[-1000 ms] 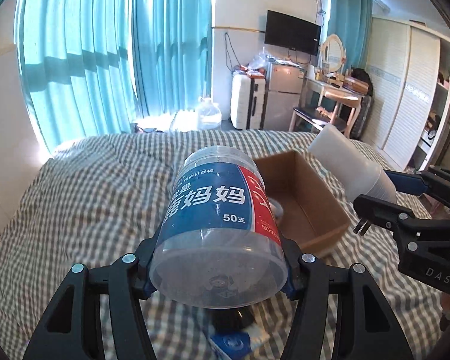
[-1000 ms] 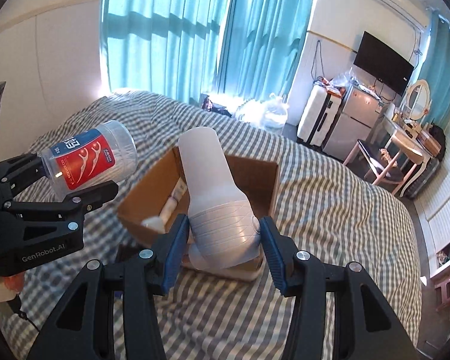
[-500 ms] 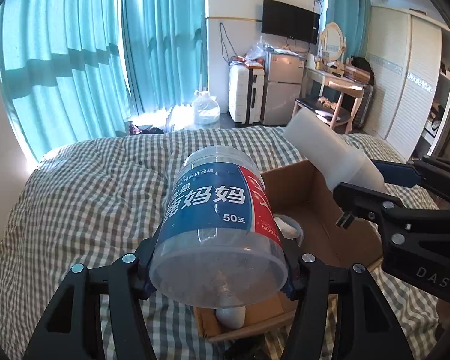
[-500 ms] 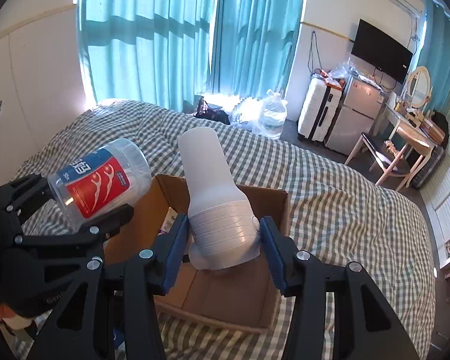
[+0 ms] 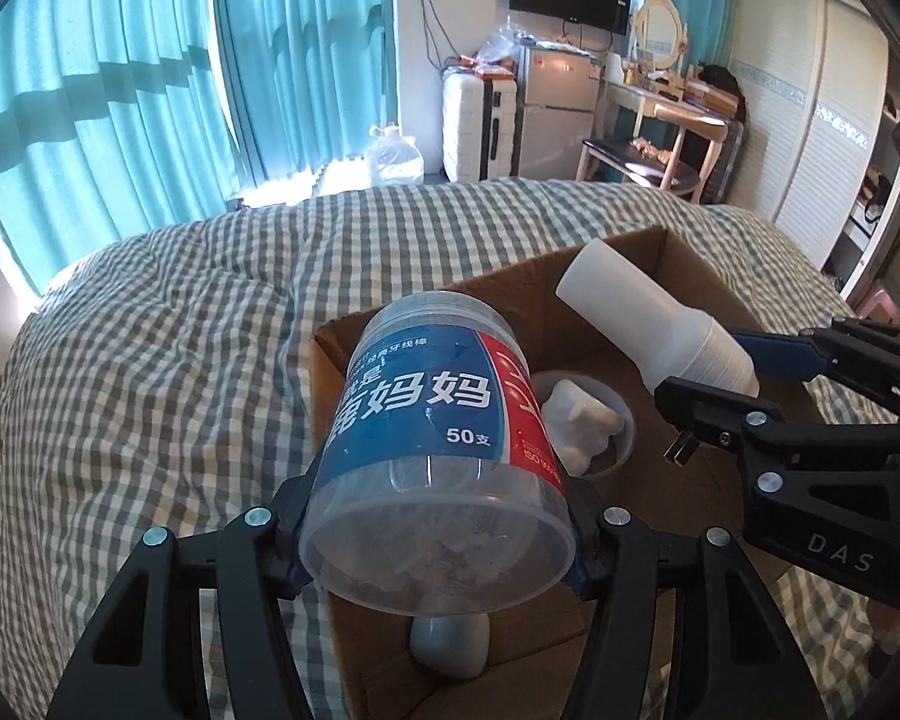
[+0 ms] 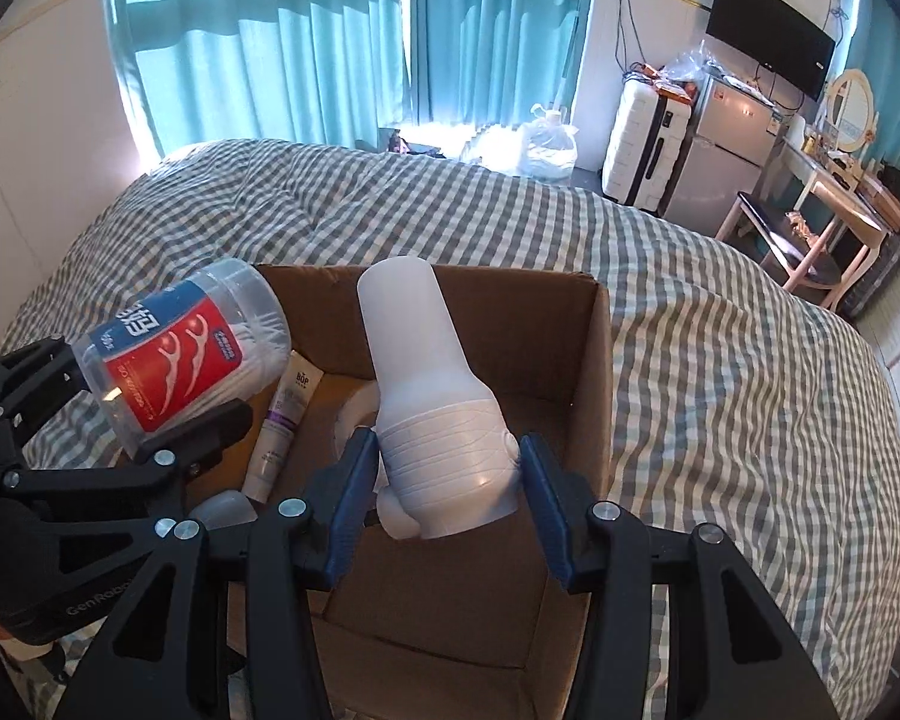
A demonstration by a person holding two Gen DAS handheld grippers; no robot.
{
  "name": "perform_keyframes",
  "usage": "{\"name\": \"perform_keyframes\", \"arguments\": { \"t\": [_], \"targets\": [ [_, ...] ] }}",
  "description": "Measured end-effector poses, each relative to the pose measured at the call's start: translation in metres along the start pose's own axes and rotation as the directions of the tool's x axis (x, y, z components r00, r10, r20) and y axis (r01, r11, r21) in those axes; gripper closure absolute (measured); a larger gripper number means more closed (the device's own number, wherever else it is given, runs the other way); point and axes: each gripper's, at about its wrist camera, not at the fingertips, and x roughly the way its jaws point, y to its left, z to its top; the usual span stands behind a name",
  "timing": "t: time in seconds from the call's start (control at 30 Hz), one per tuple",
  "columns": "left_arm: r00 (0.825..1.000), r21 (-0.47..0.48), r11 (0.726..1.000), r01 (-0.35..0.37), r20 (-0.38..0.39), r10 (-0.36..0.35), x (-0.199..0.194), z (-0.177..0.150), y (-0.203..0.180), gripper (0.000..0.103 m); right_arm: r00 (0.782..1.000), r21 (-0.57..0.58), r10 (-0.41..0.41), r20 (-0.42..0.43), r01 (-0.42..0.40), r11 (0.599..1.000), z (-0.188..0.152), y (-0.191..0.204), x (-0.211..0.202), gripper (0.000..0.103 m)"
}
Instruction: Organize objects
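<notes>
My left gripper is shut on a clear floss-pick jar with a blue and red label, held tilted over the left side of an open cardboard box. The jar also shows in the right wrist view. My right gripper holds a white plastic bottle above the box, though its blue pads look slightly apart from the bottle's sides. The bottle shows in the left wrist view too. Inside the box lie a white tube, a round white container and a grey-white object.
The box rests on a bed with a grey-and-white checked cover. Teal curtains hang behind. A white suitcase, small fridge, dressing table with chair and wardrobe stand beyond the bed.
Both grippers have moved forward and down over the box with their loads. The box now fills the lower view and its contents show. The right pads look looser on the bottle.
</notes>
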Motion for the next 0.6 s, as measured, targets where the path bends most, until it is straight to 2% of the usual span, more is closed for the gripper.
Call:
{"name": "perform_keyframes", "arguments": {
  "t": [0.5,0.6],
  "targets": [
    [1.000,0.024,1.000,0.002,-0.030,-0.001,0.014,-0.008,-0.002,0.041,1.000,-0.028,-0.027,-0.001,0.026,0.999,-0.004,0.008,0.005,0.054],
    [1.000,0.031,0.999,0.013,-0.027,-0.012,0.011,-0.007,-0.001,0.039,0.999,-0.031,-0.032,0.025,0.033,0.999,-0.004,0.010,-0.001,0.054]
  ]
}}
